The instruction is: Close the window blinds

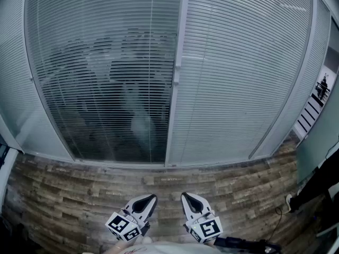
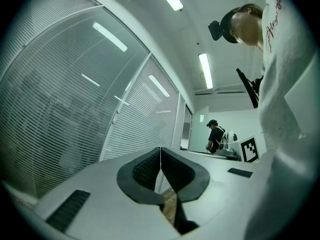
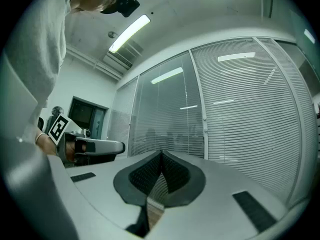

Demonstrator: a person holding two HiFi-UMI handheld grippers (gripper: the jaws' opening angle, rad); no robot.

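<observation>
Two panels of window blinds fill the head view ahead of me. The left blind (image 1: 106, 83) has its slats partly turned, and dark shapes show through it. The right blind (image 1: 243, 73) looks pale and closed. A white frame post (image 1: 177, 62) with a small handle (image 1: 176, 78) divides them. My left gripper (image 1: 150, 199) and right gripper (image 1: 188, 197) sit low and side by side, well short of the blinds. In the left gripper view the left gripper (image 2: 160, 149) has its jaw tips together with nothing between them. The right gripper (image 3: 161, 152) is likewise shut and empty, and it faces the blinds (image 3: 240, 109).
A wood-plank floor (image 1: 79, 189) runs from me to the foot of the window. A dark object (image 1: 320, 181) and a cable (image 1: 278, 213) lie at the right. A person (image 2: 216, 134) stands far off by a doorway in the left gripper view.
</observation>
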